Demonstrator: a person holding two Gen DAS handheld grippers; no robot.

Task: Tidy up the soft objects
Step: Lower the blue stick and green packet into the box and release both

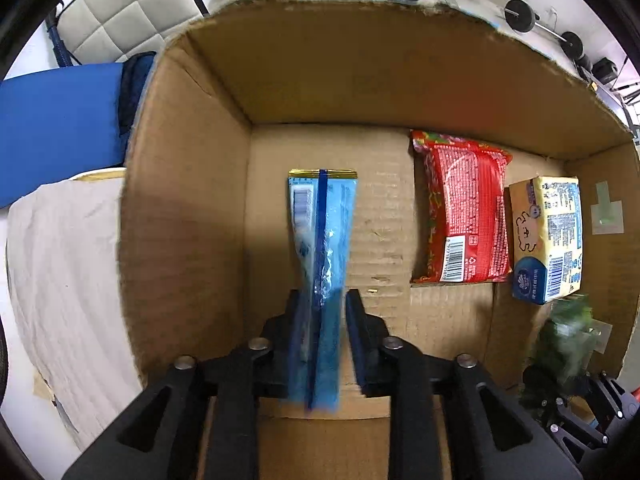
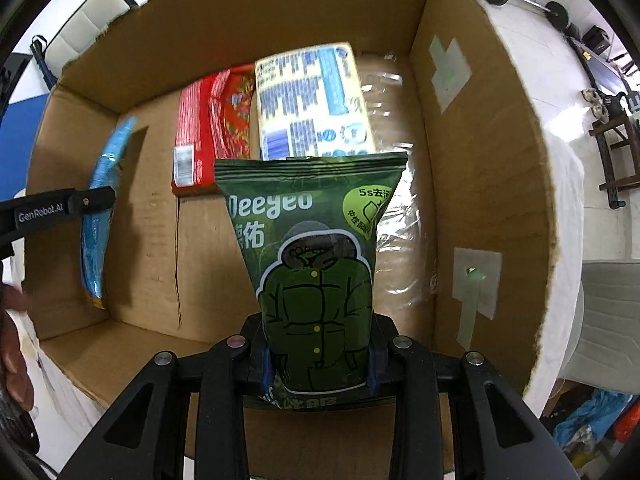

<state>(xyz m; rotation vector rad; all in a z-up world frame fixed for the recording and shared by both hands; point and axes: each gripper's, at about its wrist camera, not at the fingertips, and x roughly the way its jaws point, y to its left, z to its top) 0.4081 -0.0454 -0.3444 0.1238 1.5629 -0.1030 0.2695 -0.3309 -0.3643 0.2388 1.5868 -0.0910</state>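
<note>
The cardboard box (image 1: pixel 360 80) sits open on a white cloth-covered surface (image 1: pixel 60 280). On its floor, right of the left tongs and beyond the right ones, a red packet (image 1: pixel 466 208) lies flat, touching a yellow tissue pack (image 1: pixel 548 236) just to its right.

The left wrist view looks down along its black fingers (image 1: pixel 362 332) into an open brown cardboard box (image 1: pixel 328 80), close above the floor of it, facing the far wall. The right wrist view looks into the same box (image 2: pixel 480 160) from nearer its right wall, tilted down and just as close. Both views share the box floor, the flat red printed packet (image 1: pixel 464 208) (image 2: pixel 208 128) and the yellow-and-blue tissue pack (image 1: pixel 548 236) (image 2: pixel 312 100). The right view also catches the left gripper (image 2: pixel 92 200) at its left edge.
</note>
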